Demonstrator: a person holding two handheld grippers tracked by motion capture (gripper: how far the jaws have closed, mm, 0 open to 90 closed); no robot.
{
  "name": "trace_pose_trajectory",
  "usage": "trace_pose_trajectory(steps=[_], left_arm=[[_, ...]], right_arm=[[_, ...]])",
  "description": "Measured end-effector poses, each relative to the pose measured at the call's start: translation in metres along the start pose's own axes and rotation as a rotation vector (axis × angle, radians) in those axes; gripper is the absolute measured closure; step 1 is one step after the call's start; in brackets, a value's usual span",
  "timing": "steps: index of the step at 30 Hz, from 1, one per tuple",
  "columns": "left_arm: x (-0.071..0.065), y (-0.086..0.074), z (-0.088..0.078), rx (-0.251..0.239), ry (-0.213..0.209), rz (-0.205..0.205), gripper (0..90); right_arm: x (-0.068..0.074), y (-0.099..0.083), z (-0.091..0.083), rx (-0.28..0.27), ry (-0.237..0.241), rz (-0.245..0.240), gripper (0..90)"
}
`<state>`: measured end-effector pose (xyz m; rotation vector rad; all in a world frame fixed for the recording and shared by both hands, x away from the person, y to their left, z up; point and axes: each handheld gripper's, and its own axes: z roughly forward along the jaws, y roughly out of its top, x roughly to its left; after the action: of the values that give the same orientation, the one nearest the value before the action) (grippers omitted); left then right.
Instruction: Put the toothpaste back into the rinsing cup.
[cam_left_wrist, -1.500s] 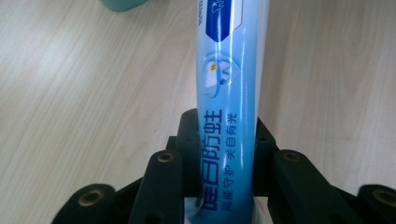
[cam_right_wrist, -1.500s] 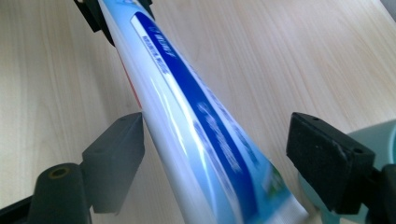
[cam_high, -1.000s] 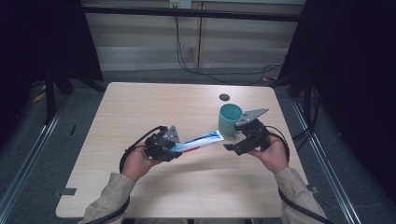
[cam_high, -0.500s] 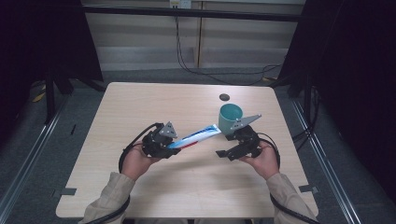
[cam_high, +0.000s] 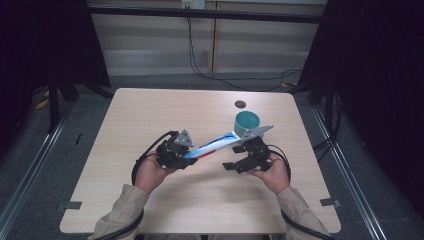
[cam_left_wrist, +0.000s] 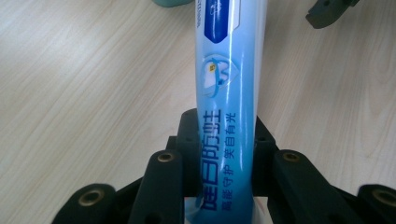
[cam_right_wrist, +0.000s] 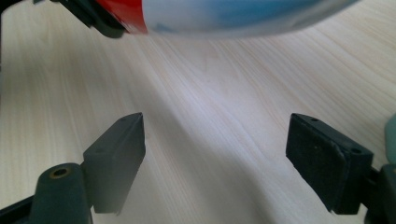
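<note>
The left gripper (cam_high: 176, 152) is clamped on the red tail end of a blue-and-white toothpaste tube (cam_high: 216, 144), held clear of the wooden table (cam_high: 150, 115). The tube's long axis slants up and to the right in the high view, its far end pointing at the teal cup (cam_high: 248, 122). In the left gripper view the tube (cam_left_wrist: 227, 93) runs straight away from the jaws, and its far tip is cut off at the top edge.

The right gripper (cam_high: 239, 163) sits just below the tube's far half; its jaws have just been closing a little, yet stand wide apart with nothing between them.

The cup's inside looks plain teal. Beyond it lies a small dark round thing (cam_high: 240, 104), too small to identify.
</note>
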<state>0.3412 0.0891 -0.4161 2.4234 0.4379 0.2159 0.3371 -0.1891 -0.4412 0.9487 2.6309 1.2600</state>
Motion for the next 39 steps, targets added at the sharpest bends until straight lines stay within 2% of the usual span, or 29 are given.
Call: trace_pose_trajectory(steps=[4,15,16,21,25,27,38,39], left_arm=[[-0.001,0.001,0.003,0.001,-0.009,-0.002,73.4],[-0.005,0.003,0.011,-0.004,-0.016,-0.007,73.2],[-0.006,0.003,0.011,-0.006,-0.022,-0.008,73.2],[-0.008,0.004,0.013,-0.014,-0.018,-0.014,73.2],[-0.007,0.005,0.014,-0.03,-0.031,-0.037,73.1],[-0.006,0.004,0.013,-0.035,-0.031,-0.041,72.9],[-0.006,0.004,0.017,-0.035,-0.043,-0.066,72.9],[-0.007,0.005,0.018,-0.037,-0.042,-0.075,72.9]], right_arm=[[-0.001,0.002,-0.002,-0.029,0.017,0.021,22.1],[0.001,0.004,0.001,-0.043,0.024,0.031,25.5],[0.001,0.004,0.002,-0.052,0.046,0.038,25.9],[0.003,0.006,0.002,-0.071,0.057,0.046,26.4],[0.004,0.009,0.0,-0.107,0.07,0.08,28.2],[0.002,0.011,-0.002,-0.128,0.073,0.118,30.1],[-0.001,0.019,-0.002,-0.148,0.073,0.213,29.4],[-0.002,0.021,-0.003,-0.164,0.077,0.241,29.4]])
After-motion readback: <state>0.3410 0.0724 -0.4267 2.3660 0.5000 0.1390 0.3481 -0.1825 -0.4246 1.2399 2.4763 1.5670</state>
